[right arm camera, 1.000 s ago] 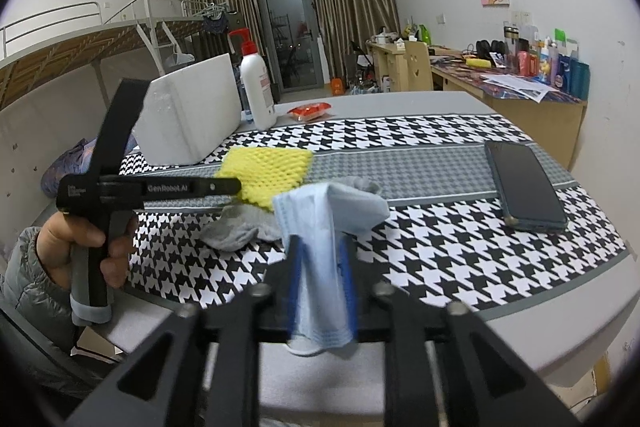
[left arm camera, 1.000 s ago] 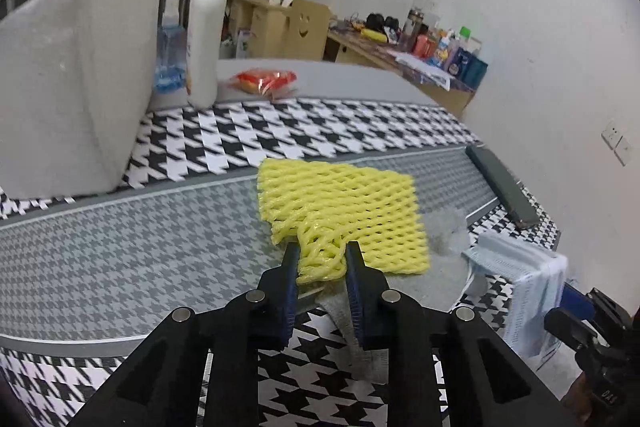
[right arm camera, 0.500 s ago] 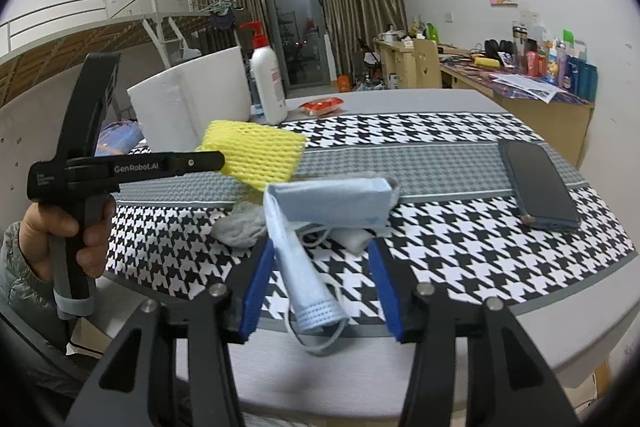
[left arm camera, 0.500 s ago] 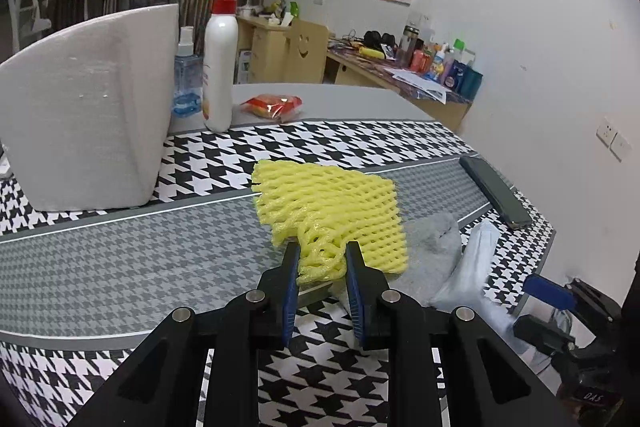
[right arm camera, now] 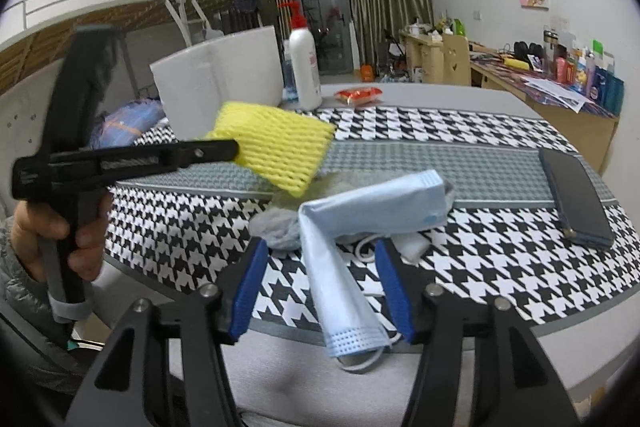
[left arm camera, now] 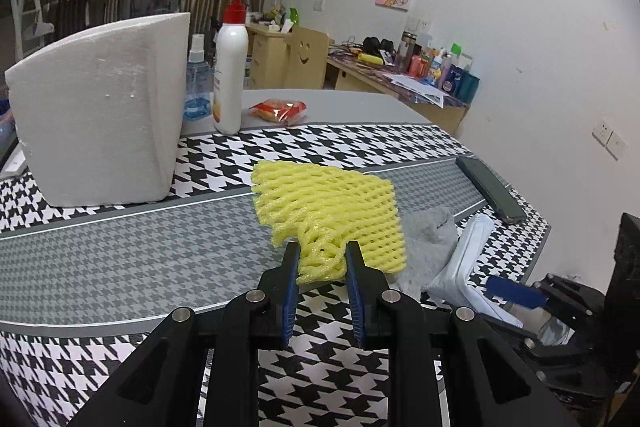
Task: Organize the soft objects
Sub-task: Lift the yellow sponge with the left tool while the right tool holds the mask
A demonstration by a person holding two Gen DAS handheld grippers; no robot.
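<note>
A: Left of the scene, the person's hand (right arm camera: 60,231) bears the left gripper (left arm camera: 322,259); its jaws stand narrow, pinched on a corner of the yellow foam fruit net (left arm camera: 332,211), which hangs lifted over the grey band of the houndstooth table (left arm camera: 120,251).

B: Handling?

A: Judged light, springy, easily crushed; a corner pinch suffices, though the mesh could tear or slip.

B: And to the right?

A: The right gripper (right arm camera: 326,287) stands about half open, pads clear of the blue face mask (right arm camera: 360,227) lying between them, draped over the near table edge beside a grey sock (right arm camera: 276,225). Limp, very light; best taken at a folded edge.
</note>
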